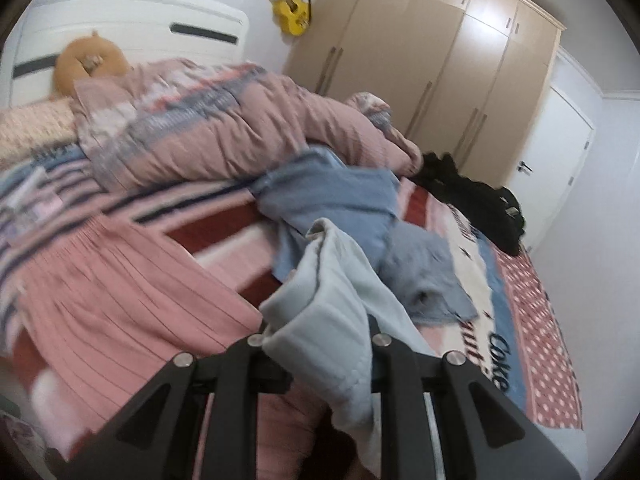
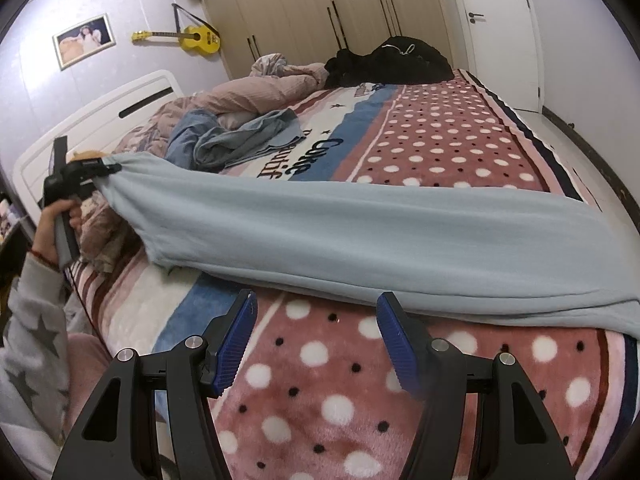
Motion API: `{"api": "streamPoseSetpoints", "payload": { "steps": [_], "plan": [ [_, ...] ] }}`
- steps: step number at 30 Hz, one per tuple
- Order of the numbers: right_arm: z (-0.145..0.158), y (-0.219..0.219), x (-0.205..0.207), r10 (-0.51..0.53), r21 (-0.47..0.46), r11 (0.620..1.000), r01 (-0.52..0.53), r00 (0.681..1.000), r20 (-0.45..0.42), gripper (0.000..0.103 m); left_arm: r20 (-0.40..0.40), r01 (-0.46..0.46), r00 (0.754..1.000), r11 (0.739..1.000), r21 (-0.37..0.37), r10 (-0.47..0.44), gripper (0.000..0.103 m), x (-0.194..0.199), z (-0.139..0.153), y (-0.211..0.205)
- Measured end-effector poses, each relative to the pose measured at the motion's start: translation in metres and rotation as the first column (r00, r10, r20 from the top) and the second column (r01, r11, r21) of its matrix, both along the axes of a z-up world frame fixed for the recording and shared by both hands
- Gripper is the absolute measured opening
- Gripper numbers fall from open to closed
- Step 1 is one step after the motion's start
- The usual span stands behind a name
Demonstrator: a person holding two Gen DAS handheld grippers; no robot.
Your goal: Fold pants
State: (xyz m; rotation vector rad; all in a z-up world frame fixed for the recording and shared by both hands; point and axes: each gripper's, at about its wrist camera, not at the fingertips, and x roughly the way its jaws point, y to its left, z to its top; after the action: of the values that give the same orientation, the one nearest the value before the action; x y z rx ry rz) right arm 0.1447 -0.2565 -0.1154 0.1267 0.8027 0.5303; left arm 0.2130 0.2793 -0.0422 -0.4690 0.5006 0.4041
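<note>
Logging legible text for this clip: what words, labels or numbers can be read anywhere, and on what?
"Coke": dark script on the white band of the pink polka-dot plush blanket.
"Cutie" or similar: same script on that blanket, right wrist view; letters uncertain.
Second script line beneath: cut off, unreadable.
Framed wall photo: no readable text.

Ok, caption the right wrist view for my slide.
Left claw lifts one end of light blue pants; open right claw waits.

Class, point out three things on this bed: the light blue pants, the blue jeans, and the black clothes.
light blue pants (image 2: 360, 232), right wrist view, middle of the leg
blue jeans (image 2: 224, 140), right wrist view, crumpled middle
black clothes (image 2: 400, 60), right wrist view, centre of the heap
</note>
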Motion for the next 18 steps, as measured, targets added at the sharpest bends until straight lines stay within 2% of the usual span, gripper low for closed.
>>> {"api": "streamPoseSetpoints", "payload": {
  "steps": [5, 8, 14, 16, 18],
  "plan": [
    [0.0, 0.0, -0.003, -0.004, -0.001, 1.0, 0.004, 1.0, -0.007, 0.058, 0.035, -0.092, 0.995, 0.994, 0.063, 0.09, 0.015, -0.006, 0.031, 0.031],
    [0.002, -0.001, -0.003, -0.004, 0.004, 1.0, 0.004, 1.0, -0.006, 0.058, 0.026, -0.129, 0.992, 0.984, 0.122, 0.127, 0.015, -0.009, 0.049, 0.045],
    [0.001, 0.001, 0.001, -0.008, -0.013, 1.0, 0.008, 1.0, -0.007, 0.058, 0.014, -0.04, 0.999, 0.991, 0.129, 0.038, 0.015, -0.012, 0.053, 0.028],
    [0.004, -0.009, 0.001, -0.034, -0.014, 0.999, 0.034, 0.999, 0.005, 0.058, 0.012, 0.013, 1.0, 0.995, 0.101, -0.014, 0.015, -0.013, 0.05, 0.016],
    [0.011, -0.033, 0.002, -0.103, -0.015, 0.995, 0.103, 0.995, 0.017, 0.058, 0.01, 0.078, 0.997, 0.992, 0.096, -0.079, 0.015, -0.013, 0.048, 0.001]
  ]
}}
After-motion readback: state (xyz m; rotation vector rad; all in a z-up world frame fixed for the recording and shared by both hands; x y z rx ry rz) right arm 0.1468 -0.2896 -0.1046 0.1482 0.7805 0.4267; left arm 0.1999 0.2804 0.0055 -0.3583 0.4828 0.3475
